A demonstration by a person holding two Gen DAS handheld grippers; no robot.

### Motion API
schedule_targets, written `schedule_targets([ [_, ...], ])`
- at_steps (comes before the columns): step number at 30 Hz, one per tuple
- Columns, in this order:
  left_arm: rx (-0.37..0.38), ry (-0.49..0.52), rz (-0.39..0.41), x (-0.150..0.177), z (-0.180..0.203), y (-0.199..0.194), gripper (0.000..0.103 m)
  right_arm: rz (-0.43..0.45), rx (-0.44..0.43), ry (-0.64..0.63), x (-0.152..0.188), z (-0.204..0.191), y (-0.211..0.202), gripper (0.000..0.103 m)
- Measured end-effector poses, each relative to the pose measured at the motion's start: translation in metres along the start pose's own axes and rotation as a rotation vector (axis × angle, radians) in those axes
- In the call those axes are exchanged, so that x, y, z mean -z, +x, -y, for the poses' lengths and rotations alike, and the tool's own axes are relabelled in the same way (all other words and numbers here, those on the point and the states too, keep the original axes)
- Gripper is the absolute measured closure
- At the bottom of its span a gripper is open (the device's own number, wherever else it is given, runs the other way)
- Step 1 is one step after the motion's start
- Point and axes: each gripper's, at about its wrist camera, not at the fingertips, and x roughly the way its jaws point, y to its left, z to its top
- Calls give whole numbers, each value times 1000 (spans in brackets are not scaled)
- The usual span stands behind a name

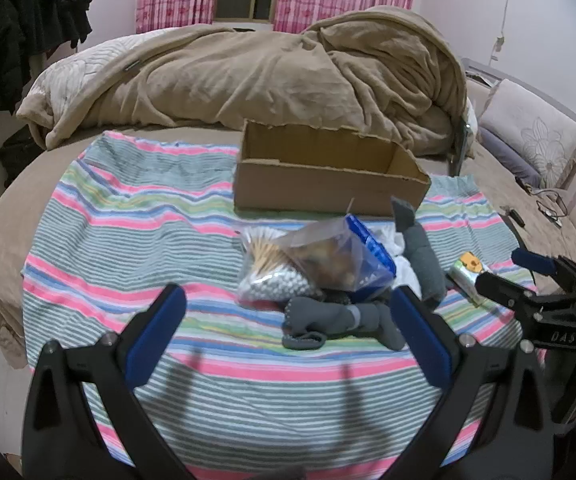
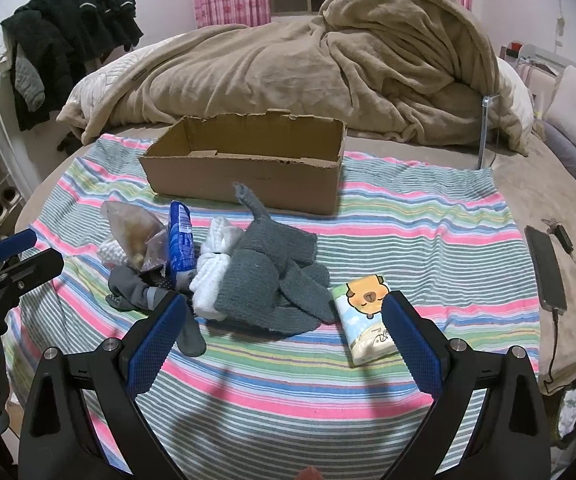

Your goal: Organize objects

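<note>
An open empty cardboard box (image 1: 328,184) (image 2: 247,176) stands on the striped cloth (image 1: 135,248) (image 2: 408,240). In front of it lies a pile: a clear bag of cotton swabs (image 1: 275,268), a blue packet (image 1: 370,246) (image 2: 179,236), white socks (image 2: 215,276), grey knit socks (image 2: 263,284) and grey gloves (image 1: 328,318) (image 2: 135,288). A tissue pack with a cartoon animal (image 2: 368,312) (image 1: 468,276) lies to the right. My left gripper (image 1: 288,300) is open and empty just before the gloves. My right gripper (image 2: 283,308) is open and empty over the grey socks, the tissue pack by its right finger.
A crumpled tan blanket (image 1: 267,76) (image 2: 328,64) lies behind the box. A phone on a cable (image 2: 546,268) lies at the right on the bed. Dark clothes (image 2: 71,40) hang at the left. Pillows (image 1: 536,140) are at the far right.
</note>
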Motion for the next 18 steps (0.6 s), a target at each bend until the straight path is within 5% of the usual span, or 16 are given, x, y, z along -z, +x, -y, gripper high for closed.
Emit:
schedule_targets([
  [18,-1,5,0,2,2,-1,0,-14,-3,6,0,-2,0,4],
])
